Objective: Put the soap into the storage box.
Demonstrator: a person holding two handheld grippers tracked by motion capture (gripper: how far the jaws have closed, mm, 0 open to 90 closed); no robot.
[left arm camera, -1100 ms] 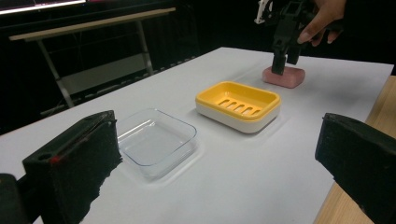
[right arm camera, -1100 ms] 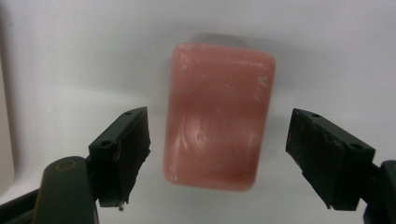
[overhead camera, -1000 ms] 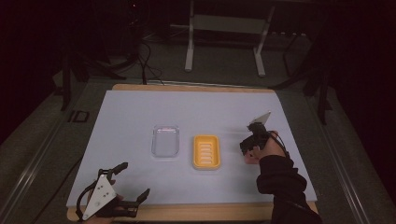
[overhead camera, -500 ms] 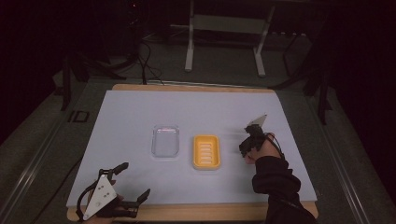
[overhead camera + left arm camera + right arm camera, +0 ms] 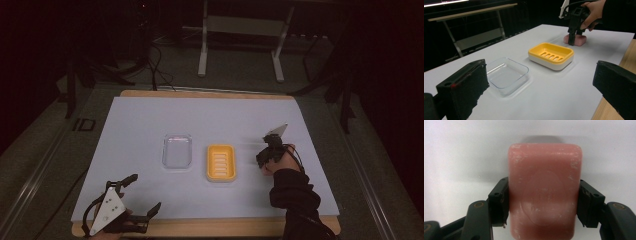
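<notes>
One pink soap bar (image 5: 544, 192), one yellow soap dish (image 5: 221, 162), one clear tray (image 5: 177, 151), two grippers; all on a white sheet over a wooden desk (image 5: 210, 93). Soap: rounded rectangle, matte and waxy, pale scuffs at its corners, faint oval stamp on top; it lies flat on the sheet towards the desk's right edge, just beyond the dish. Dish: yellow plastic insert with drain slots, seated in a white base, mid-desk. Tray: transparent, shallow, rounded corners, just left of the dish. Right gripper (image 5: 543, 203): jaws have just been closing and now press both long sides of the soap, gripping it; in the left gripper view it points steeply down at the bar, hand wrapped round its body, dark sleeve behind. Left gripper (image 5: 134, 205): at the desk's near-left corner, lying low, jaws spread wide with nothing between them.
</notes>
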